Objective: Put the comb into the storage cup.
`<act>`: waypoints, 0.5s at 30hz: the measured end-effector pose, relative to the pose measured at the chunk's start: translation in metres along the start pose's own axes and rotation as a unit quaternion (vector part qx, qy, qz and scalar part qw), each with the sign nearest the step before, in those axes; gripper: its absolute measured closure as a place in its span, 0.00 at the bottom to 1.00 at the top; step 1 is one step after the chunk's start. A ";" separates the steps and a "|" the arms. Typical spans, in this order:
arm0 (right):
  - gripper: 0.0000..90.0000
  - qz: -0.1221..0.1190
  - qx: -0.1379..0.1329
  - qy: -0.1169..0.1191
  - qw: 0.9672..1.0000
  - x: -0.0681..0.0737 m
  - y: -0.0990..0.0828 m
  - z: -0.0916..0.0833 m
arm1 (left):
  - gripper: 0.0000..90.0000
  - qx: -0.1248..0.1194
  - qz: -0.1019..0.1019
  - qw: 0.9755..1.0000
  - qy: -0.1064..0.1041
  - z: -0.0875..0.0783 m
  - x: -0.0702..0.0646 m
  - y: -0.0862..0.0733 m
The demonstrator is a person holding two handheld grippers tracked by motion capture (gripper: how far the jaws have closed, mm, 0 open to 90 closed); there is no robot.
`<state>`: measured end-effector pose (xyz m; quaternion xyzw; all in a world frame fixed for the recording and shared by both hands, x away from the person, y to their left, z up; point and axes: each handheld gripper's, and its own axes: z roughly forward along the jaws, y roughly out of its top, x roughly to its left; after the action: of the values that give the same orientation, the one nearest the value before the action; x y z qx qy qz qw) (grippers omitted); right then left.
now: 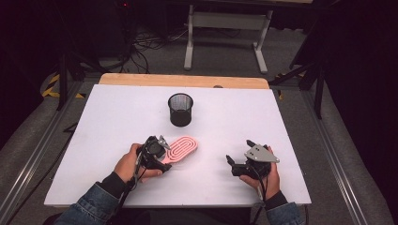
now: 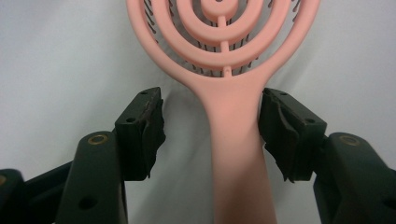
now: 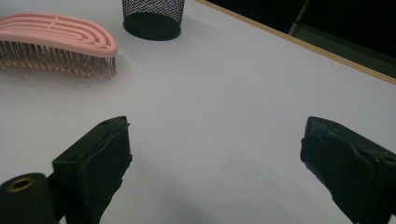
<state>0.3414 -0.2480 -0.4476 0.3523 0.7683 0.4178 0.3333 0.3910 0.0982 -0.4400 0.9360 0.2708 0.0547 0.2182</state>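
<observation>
From above, the left gripper (image 1: pixel 157 157) sits at the near left of the white table (image 1: pixel 112 126), its jaws around the handle of a pink hairbrush (image 1: pixel 182 149) that lies flat and slants up to the right. The left gripper view (image 2: pixel 210 126) adds what the high view cannot resolve: the handle runs between the jaws, touching the right pad while a clear gap separates it from the left pad, so the jaws are part-way closed and not yet clamping. Beyond the brush, a black mesh cup (image 1: pixel 180 109) stands upright mid-table. At the right, the right gripper (image 1: pixel 239 166) rests with its jaws wide apart; its own view (image 3: pixel 215 154) shows bare table between them, the brush's bristles (image 3: pixel 60 63) down on the surface.
</observation>
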 end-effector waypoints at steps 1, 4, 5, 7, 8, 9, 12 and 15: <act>0.10 0.001 0.000 0.001 1.000 0.000 0.000 0.000 | 0.45 0.001 -0.002 1.000 0.000 0.000 0.000 0.000; 0.10 0.001 0.000 0.001 1.000 0.000 0.000 0.001 | 0.45 0.003 -0.003 1.000 -0.005 0.000 0.001 0.001; 0.10 0.001 0.000 0.001 1.000 0.000 0.000 0.001 | 0.45 0.001 -0.001 1.000 -0.005 0.001 0.001 0.001; 0.10 0.001 0.000 0.002 1.000 -0.001 0.000 0.001 | 0.46 0.001 0.000 1.000 -0.005 0.001 0.001 0.001; 0.10 0.001 0.001 0.002 1.000 -0.001 0.000 0.001 | 0.46 0.002 -0.001 1.000 -0.005 0.001 0.001 0.001; 0.10 0.000 0.002 0.004 1.000 0.000 0.000 0.001 | 0.46 0.001 0.001 1.000 -0.004 0.001 0.001 0.001; 0.10 0.000 0.002 0.005 1.000 0.000 -0.001 0.000 | 0.48 0.004 0.005 1.000 -0.001 0.000 0.001 0.001; 0.10 -0.003 0.003 0.008 1.000 0.001 0.000 0.001 | 0.51 0.004 0.007 1.000 -0.001 0.000 0.000 0.001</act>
<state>0.3417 -0.2474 -0.4485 0.3476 0.7733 0.4172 0.3274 0.3914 0.0974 -0.4392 0.9386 0.2646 0.0544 0.2146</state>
